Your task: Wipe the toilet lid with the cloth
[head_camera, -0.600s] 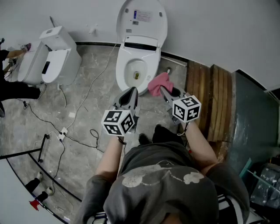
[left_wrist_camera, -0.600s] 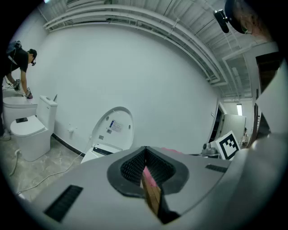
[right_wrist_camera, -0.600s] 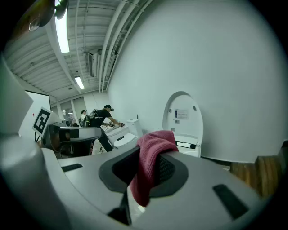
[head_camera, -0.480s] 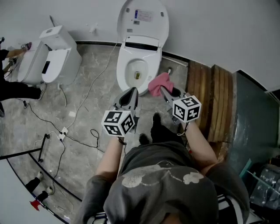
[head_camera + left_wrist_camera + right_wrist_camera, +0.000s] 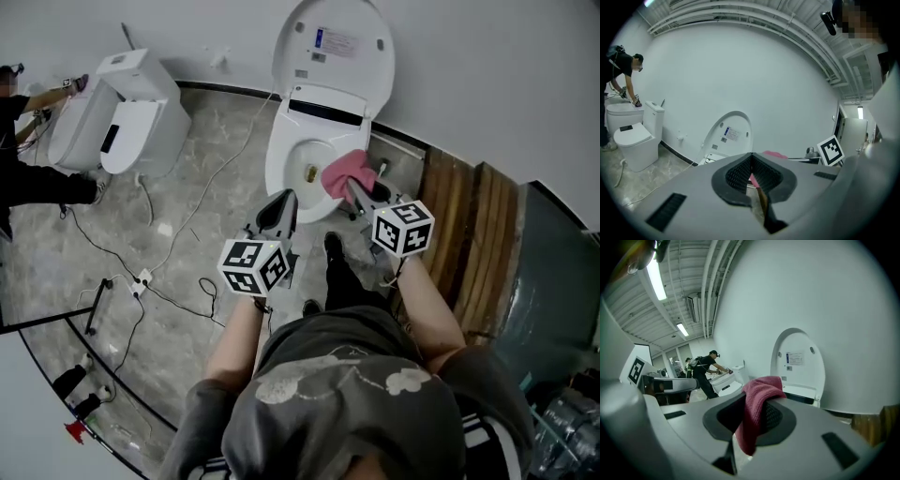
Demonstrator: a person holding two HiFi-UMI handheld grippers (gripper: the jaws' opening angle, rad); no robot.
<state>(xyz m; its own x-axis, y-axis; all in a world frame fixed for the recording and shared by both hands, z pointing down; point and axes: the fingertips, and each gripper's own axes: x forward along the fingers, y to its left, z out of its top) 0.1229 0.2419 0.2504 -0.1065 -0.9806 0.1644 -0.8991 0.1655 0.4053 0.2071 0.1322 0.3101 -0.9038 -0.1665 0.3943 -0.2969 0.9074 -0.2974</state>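
A grey marbled floor (image 5: 178, 216) and a plain white wall (image 5: 487, 75) are seen in the head view. A white toilet (image 5: 298, 164) is set against the wall, and its oval white lid (image 5: 336, 52) is raised upright. A second white toilet (image 5: 127, 122) stands well to the left, with a person in dark clothes (image 5: 28, 183) bent over it. A brown slatted wooden platform (image 5: 464, 244) lies to the right. Compared with half a second ago, the nearer toilet is shown larger and further right in the head view, and a dark shoe (image 5: 333, 248) has been set further forward. The pink terry cloth (image 5: 345, 173), which was over the floor beside the bowl, is now seen over the bowl's right rim, short of the lid. The left gripper (image 5: 279, 202) and the right gripper (image 5: 351, 187) are held side by side at much the same spots in the frame. Trailing cables (image 5: 202, 187) and the platform are shown by the head view alone. Only the right gripper view shows the cloth clamped between that gripper's jaws, folded over the top and hanging below, with ceiling strip lights (image 5: 656, 280) overhead. In the left gripper view its jaws are seen pressed together on nothing. A sliver of pink shows behind them, and the right gripper's marker cube (image 5: 831, 150) lies off to the side.
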